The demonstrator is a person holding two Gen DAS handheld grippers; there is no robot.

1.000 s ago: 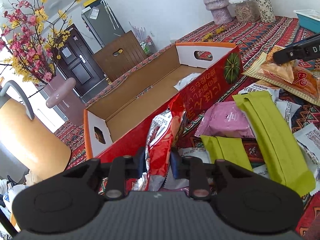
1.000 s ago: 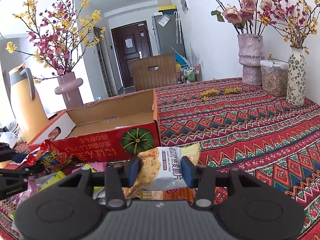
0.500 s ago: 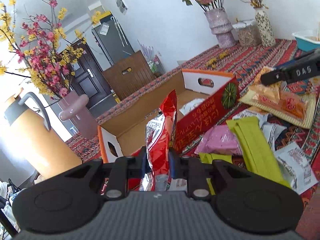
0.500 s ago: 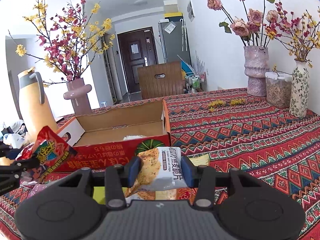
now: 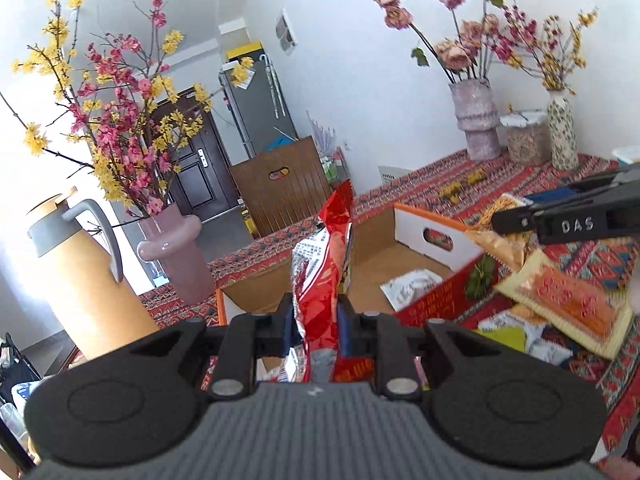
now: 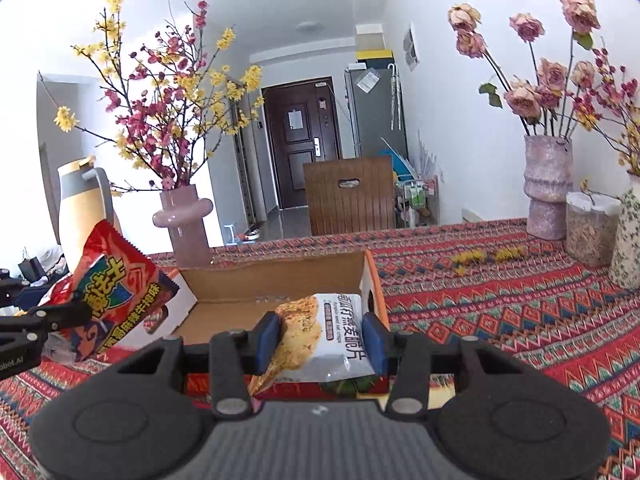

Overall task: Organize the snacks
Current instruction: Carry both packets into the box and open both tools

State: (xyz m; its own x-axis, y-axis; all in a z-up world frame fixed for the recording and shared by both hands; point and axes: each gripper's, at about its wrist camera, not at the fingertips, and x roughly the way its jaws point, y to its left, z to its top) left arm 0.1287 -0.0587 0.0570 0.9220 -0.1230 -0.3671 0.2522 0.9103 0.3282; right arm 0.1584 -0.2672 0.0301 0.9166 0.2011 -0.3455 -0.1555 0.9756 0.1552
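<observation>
The right gripper point(image 6: 320, 334) pinches a white snack packet point(image 6: 324, 336) between its blue fingers point(image 6: 267, 338), held above the near edge of an open cardboard box point(image 6: 276, 280) on the patterned counter point(image 6: 500, 304). At far left, the left gripper point(image 6: 24, 326) holds a red snack bag point(image 6: 112, 292) upright beside the box.

From my feed this is plainly someone's home, a dining corner opening onto an entry hall. I see a table under a red patterned cloth point(image 6: 500, 304), vases of dried roses point(image 6: 548, 184) and blossom branches point(image 6: 182, 220), a yellow thermos jug point(image 5: 92, 280), and a jar of cereal-like food point(image 6: 588, 228). Behind a wooden chair point(image 6: 350, 196) stand a grey fridge point(image 6: 376, 112) and a dark front door point(image 6: 302, 140).
</observation>
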